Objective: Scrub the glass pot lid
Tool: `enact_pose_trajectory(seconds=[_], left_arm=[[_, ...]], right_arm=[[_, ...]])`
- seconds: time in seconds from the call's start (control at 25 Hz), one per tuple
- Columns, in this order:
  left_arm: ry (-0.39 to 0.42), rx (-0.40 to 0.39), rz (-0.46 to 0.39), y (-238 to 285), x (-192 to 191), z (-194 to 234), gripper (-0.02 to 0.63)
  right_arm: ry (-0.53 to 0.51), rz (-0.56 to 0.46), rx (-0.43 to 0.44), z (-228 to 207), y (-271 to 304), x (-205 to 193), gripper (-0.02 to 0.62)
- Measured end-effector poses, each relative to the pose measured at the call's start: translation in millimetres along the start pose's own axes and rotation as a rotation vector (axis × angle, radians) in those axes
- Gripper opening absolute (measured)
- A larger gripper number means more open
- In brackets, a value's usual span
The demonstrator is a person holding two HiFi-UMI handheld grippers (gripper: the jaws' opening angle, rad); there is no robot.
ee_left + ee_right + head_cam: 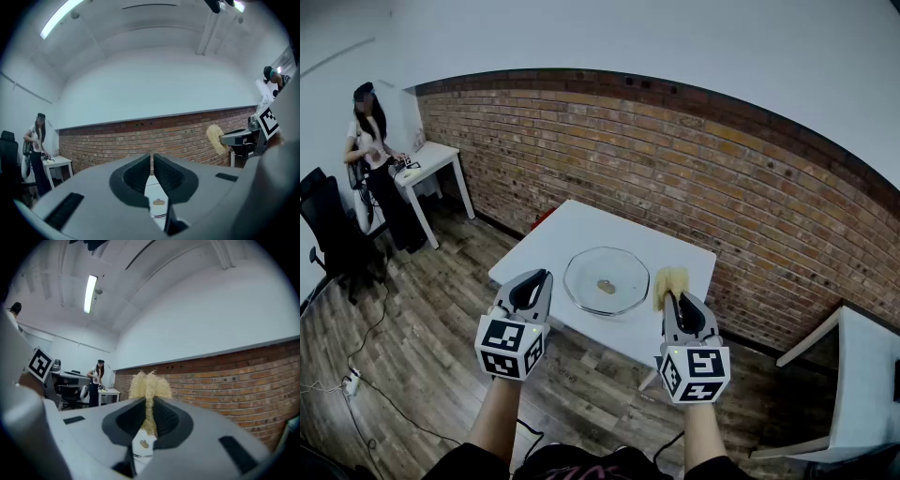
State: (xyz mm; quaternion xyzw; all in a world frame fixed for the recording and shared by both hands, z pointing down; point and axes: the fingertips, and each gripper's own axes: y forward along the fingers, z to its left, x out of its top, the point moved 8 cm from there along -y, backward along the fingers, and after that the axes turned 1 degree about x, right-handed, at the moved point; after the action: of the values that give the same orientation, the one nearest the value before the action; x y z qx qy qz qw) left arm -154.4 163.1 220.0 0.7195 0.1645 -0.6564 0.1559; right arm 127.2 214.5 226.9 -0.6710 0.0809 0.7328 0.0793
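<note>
A round glass pot lid with a small brown knob lies flat on the white table. My left gripper hovers near the table's front edge, left of the lid, shut with nothing between its jaws. In the left gripper view the lid's knob shows below the shut jaws. My right gripper hangs right of the lid, shut on a pale yellow fibrous scrubber. In the right gripper view the scrubber sticks up out of the jaws, with the lid's knob beneath.
A brick wall runs behind the table. A second white table stands at the right. At the far left a person stands by a small white desk, with a black chair nearby. Wooden floor lies below.
</note>
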Motion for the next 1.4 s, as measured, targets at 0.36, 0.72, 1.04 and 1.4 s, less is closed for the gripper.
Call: enact_pose_trajectory(seconds=[0.36, 0.72, 1.04, 1.4], left_arm=[[-0.007, 0.003, 0.002, -6.5, -1.3, 0.0, 0.028], [-0.015, -0.003, 0.008, -9.6, -4.0, 0.6, 0.028], [-0.01, -0.005, 0.022, -9.4, -6.0, -7.1, 0.029], [-0.007, -0.024, 0.038, -4.7, -7.9, -20.8, 0.028]], right_arm=[[-0.005, 0.012, -0.002, 5.7, -5.4, -3.6, 0.054], [-0.012, 0.007, -0.001, 8.6, -7.7, -3.5, 0.054], [0.003, -0.003, 0.009, 5.4, -12.0, -6.3, 0.054], [0.015, 0.001, 0.005, -3.9, -15.4, -9.2, 0.054]])
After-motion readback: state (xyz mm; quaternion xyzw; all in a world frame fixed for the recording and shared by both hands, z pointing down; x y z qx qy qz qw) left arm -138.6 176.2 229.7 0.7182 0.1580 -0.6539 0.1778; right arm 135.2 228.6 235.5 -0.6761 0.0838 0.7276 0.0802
